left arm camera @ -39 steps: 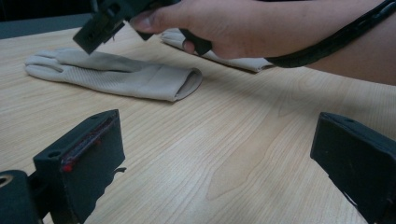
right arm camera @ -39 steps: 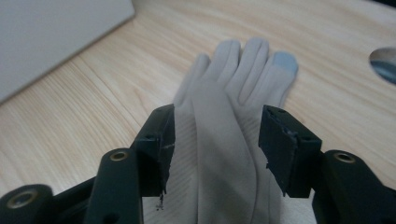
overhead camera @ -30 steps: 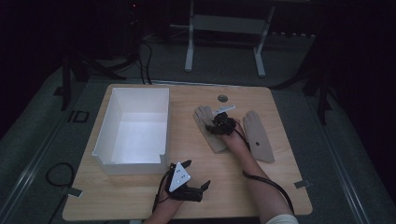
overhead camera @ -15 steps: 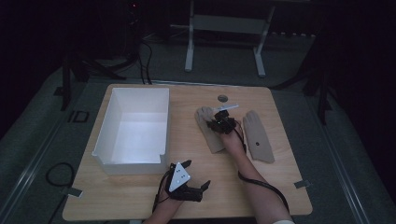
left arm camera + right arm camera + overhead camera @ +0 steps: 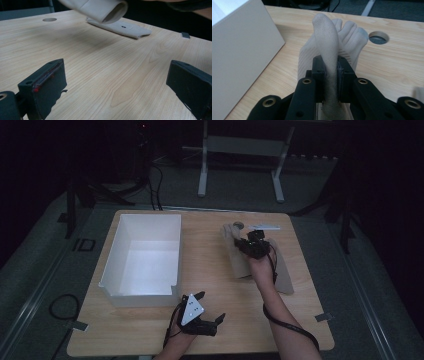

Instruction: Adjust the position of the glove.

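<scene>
- tabletop [image 5: 215, 285]: light wood, with a round cable hole [image 5: 378, 37] near the far edge. the bare patch between box and socks gives room to carry across.
- white box [image 5: 145, 255]: open-topped, on the left half of the tabletop, looks empty. likely the drop target. in the right gripper view its near wall [image 5: 242, 50] stands just left of the held sock.
- second sock [image 5: 282, 270]: beige, lies flat on the tabletop just right of the held one. in the left gripper view it lies flat [image 5: 120, 26] beyond the raised cuff.
- toe sock [image 5: 329, 50]: beige, five-toed, right-centre of the tabletop beside the second sock. a fold of it is pinched between the jaws; the cuff end [image 5: 100, 10] hangs above the wood, the toes look to rest on it.
- right hand-held gripper [image 5: 331, 72]: clenched on that fold of the toe sock, grip looks central and deep.
- left hand-held gripper [image 5: 115, 82]: released, jaws wide apart, holds nothing, parked low at the near edge [image 5: 202, 312].
- step, my read: lift and move the toe sock to the box.
- do it well: keep the clamp firm, raise until the dangling ends would pass over the box wall, don't snag the second sock, let go only once over the box floor.
</scene>
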A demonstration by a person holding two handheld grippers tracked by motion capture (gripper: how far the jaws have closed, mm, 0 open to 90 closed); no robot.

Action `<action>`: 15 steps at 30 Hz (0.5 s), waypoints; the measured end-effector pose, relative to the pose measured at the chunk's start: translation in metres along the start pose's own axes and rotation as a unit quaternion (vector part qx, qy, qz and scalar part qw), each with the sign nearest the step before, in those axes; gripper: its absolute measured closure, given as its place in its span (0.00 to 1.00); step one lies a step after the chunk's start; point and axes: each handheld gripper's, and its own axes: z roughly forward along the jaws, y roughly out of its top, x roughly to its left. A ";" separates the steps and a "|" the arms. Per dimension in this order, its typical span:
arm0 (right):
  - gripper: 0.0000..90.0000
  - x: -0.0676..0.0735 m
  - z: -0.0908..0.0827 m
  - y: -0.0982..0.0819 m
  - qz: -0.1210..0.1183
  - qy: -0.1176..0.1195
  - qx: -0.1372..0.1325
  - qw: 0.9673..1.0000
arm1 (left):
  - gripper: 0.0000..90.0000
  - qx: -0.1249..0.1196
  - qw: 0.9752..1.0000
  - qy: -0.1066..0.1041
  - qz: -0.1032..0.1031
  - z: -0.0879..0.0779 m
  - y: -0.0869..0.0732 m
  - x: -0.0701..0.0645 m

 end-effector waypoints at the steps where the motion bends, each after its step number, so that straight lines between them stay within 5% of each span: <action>1: 0.88 0.001 -0.005 -0.001 0.000 -0.004 -0.002 1.000 | 0.03 0.000 1.000 0.000 0.001 0.000 0.000 0.000; 7: 0.88 0.004 -0.028 -0.013 0.009 -0.035 -0.011 0.999 | 0.03 0.001 1.000 0.002 0.002 0.000 0.000 -0.001; 15: 0.88 0.003 -0.025 -0.049 0.035 -0.052 0.003 0.998 | 0.03 0.003 1.000 0.001 0.007 0.001 0.000 -0.002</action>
